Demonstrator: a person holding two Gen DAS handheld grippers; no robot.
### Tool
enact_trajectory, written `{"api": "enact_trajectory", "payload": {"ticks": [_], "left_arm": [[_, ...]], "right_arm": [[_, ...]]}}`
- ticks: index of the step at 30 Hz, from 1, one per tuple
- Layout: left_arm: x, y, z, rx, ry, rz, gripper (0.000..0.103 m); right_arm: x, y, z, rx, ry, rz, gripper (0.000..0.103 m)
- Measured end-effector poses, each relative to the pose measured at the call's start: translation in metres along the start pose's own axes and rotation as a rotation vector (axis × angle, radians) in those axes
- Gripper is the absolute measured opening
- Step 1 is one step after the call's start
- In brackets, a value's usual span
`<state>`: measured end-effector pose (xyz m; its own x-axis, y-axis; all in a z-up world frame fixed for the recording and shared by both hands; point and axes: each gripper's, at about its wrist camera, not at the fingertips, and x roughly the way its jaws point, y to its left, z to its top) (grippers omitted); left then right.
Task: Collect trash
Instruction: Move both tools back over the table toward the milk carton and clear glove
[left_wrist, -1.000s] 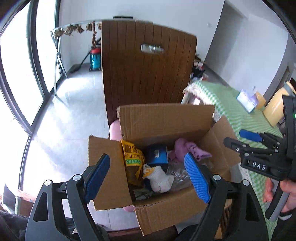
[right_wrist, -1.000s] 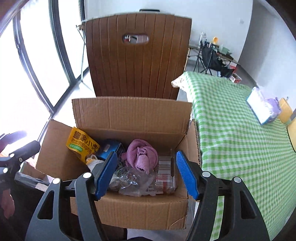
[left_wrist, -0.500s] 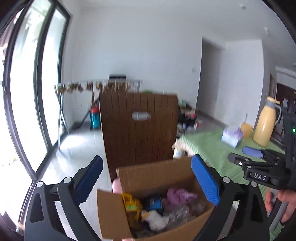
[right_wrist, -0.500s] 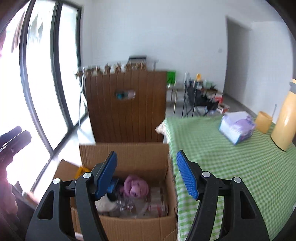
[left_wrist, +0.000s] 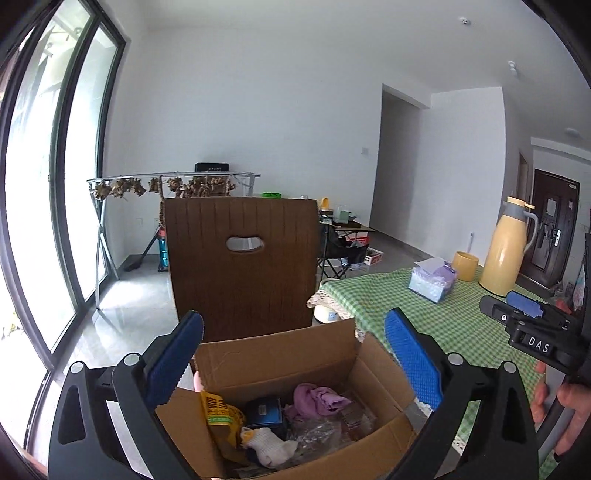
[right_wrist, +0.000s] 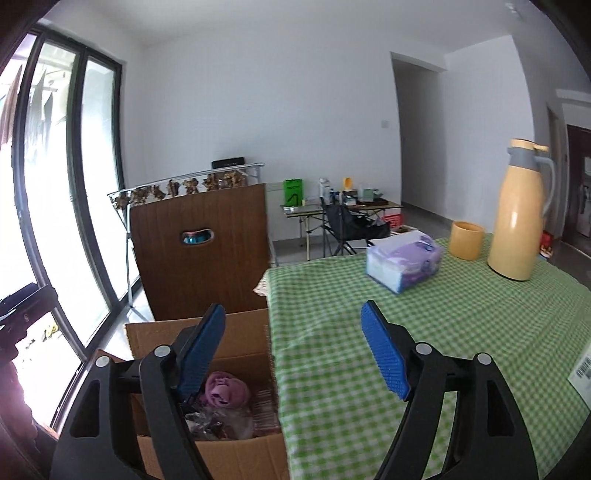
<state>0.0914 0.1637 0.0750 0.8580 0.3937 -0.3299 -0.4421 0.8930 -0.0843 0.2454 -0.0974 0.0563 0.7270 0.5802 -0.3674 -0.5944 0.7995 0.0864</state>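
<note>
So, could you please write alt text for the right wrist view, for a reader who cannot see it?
The right tool, jaws opening and empty, points over the edge of a green checked table and an open cardboard box of trash beside it. A tissue pack, yellow cup and yellow thermos stand on the table.

Home dining room: checked tablecloth (right_wrist: 424, 332), thermos (right_wrist: 519, 214), chair (left_wrist: 242, 266).
</note>
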Motion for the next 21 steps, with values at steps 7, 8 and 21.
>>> {"api": "enact_trajectory", "payload": {"ticks": [7, 8, 21], "left_arm": [[0.016, -0.043, -0.007, 0.037, 0.039, -0.072, 0.096], [0.017, -0.051, -0.009, 0.045, 0.040, -0.086, 0.096], [0.017, -0.148, -0.019, 0.118, 0.061, -0.236, 0.096]], "right_arm": [[-0.025, -0.048, -0.011, 0.060, -0.007, -0.094, 0.073], [-0.030, -0.055, -0.012, 0.068, -0.013, -0.109, 0.073], [-0.109, -0.148, -0.038, 0.140, -0.052, -0.312, 0.076]]}}
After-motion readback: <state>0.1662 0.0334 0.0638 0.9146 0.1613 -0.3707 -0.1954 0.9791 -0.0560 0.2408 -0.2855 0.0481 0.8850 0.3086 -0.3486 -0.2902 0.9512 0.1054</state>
